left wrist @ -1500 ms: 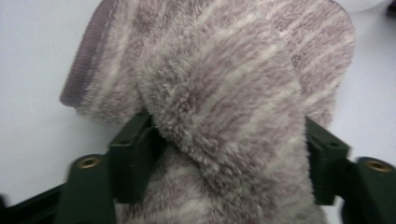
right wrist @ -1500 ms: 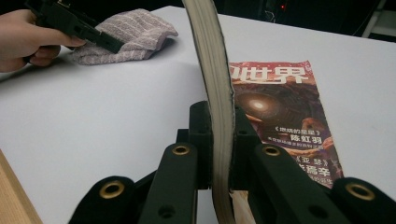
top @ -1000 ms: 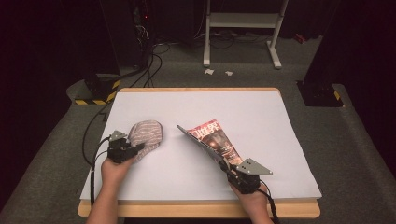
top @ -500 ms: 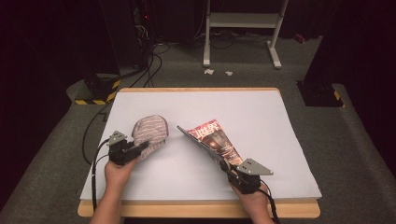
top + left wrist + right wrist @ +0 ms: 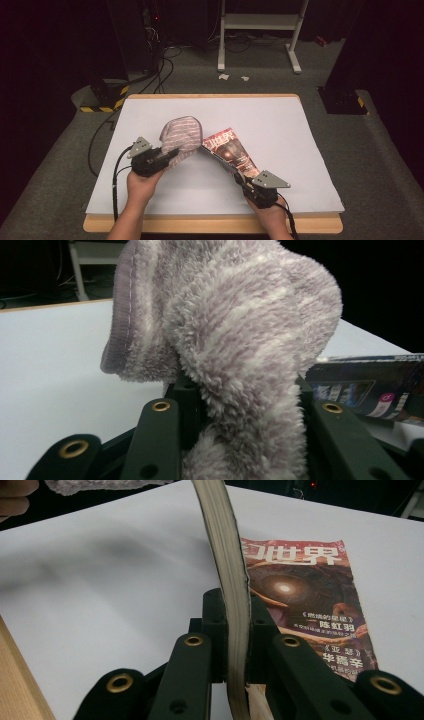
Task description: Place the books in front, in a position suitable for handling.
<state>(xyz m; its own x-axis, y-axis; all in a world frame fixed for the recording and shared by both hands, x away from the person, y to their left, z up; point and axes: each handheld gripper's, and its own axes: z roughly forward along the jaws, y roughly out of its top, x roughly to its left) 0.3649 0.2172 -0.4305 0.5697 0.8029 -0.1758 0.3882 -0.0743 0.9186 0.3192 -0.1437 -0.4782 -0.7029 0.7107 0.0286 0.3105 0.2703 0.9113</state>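
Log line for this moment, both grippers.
left gripper: shut on fuzzy sock, lifted | right gripper: shut on magazine edge, tilted up | table

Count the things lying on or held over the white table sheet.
2. A fuzzy striped sock is held up left of centre in the left tongs; a magazine is clamped at its edge by the right tongs.
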